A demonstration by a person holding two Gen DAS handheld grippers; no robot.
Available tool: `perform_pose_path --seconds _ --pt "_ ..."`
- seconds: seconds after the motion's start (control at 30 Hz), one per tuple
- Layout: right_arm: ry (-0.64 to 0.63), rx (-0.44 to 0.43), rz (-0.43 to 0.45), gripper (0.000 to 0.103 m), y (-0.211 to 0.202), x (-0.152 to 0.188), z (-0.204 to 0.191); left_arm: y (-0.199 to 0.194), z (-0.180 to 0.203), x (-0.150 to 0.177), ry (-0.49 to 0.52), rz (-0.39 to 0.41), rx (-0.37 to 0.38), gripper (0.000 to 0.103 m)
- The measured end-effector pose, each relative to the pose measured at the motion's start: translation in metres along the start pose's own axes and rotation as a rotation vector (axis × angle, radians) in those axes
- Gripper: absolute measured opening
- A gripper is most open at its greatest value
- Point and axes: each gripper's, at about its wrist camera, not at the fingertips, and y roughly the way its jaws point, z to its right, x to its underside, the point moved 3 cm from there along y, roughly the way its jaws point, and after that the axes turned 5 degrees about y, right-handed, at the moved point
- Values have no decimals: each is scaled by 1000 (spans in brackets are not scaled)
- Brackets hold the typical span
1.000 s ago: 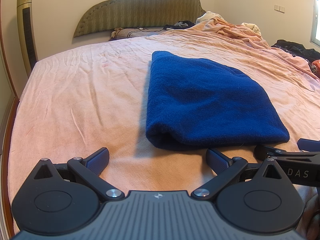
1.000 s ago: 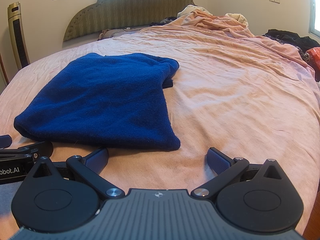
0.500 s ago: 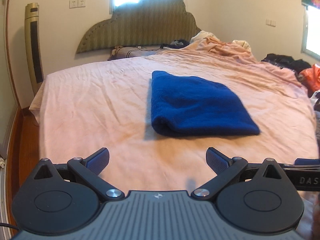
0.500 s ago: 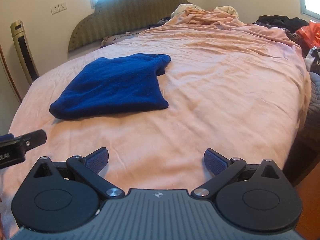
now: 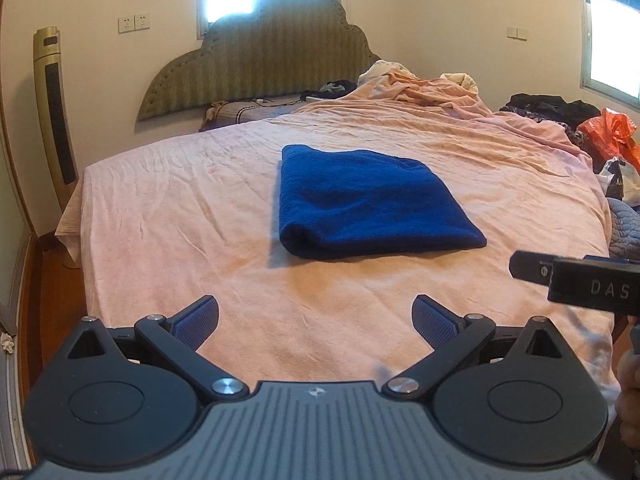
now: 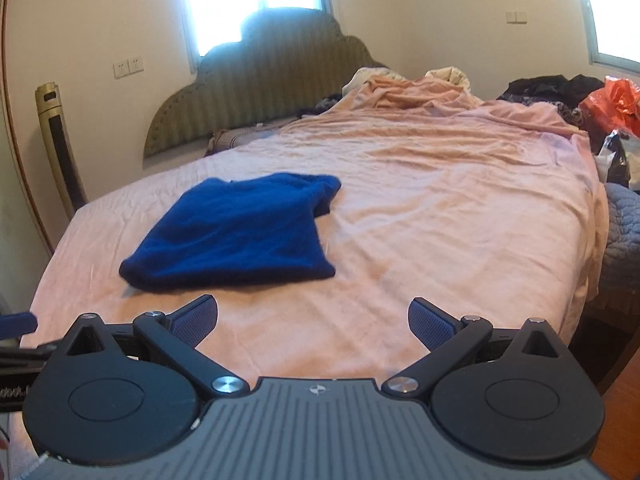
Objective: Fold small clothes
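A dark blue fleece garment point(image 5: 368, 204) lies folded into a rough rectangle on the pink bed sheet point(image 5: 180, 208); in the right wrist view the garment point(image 6: 240, 232) sits left of centre with a bunched far corner. My left gripper point(image 5: 316, 322) hovers open near the foot of the bed, well back from the garment, nothing between its fingers. My right gripper point(image 6: 314, 322) is open too and empty, also short of the garment. The right gripper's side shows at the right edge of the left wrist view.
A padded headboard point(image 5: 256, 64) and pillow stand at the far end. Rumpled pink bedding point(image 5: 424, 88) is heaped at the far right. Dark clothes point(image 5: 548, 106) and an orange bag point(image 5: 612, 132) lie off the right side. A tall tower fan point(image 5: 54, 112) stands left.
Both grippers have pulled back and risen away from the folded blue garment, which now looks smaller and farther off. The garment itself has stayed put.
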Motion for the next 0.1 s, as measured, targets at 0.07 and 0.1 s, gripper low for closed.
perform_pose_path --seconds 0.07,0.1 --pt "-8 15 16 103 1 -9 1 -1 0 -2 4 1 7 103" --pt "-15 27 20 103 4 -14 2 -1 0 -4 11 3 10 103"
